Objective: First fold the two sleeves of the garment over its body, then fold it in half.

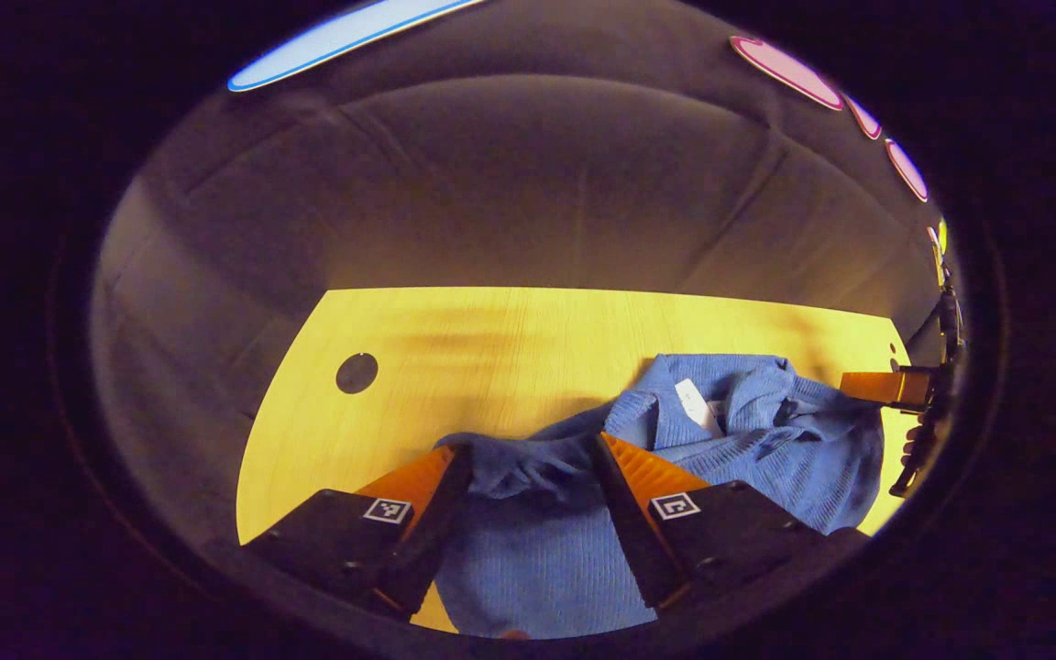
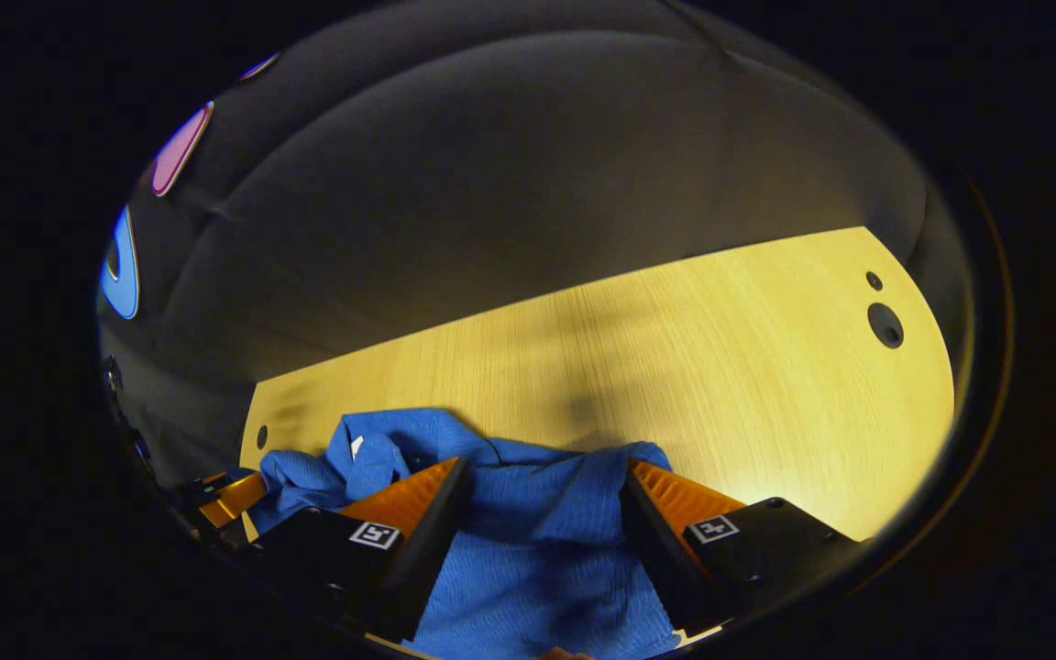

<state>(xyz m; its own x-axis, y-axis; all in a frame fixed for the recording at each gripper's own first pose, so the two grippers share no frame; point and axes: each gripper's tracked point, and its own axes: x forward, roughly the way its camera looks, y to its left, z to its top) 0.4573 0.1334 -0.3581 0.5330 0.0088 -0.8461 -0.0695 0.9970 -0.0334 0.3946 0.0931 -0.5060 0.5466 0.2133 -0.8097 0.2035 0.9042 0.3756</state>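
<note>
A blue knit garment [image 1: 766, 440] lies crumpled on the yellow wooden table [image 1: 510, 348], with a white neck label [image 1: 698, 403] facing up. My left gripper [image 1: 533, 449] is open, its fingers wide apart over a bunched dark fold of the cloth. At the far right edge, beside the garment, a finger of the right gripper [image 1: 876, 386] shows. In the right gripper view the garment [image 2: 537, 550] spreads between the fingers of my open right gripper [image 2: 546, 466], which sits over the cloth's edge. A finger of the left gripper [image 2: 233, 500] shows at the far left.
The table has a round cable hole [image 1: 357, 373] on one side and two holes [image 2: 885, 324] on the other. The black cloth wall rises close behind the table's far edge. Bare wood [image 2: 720, 367] stretches beyond the garment.
</note>
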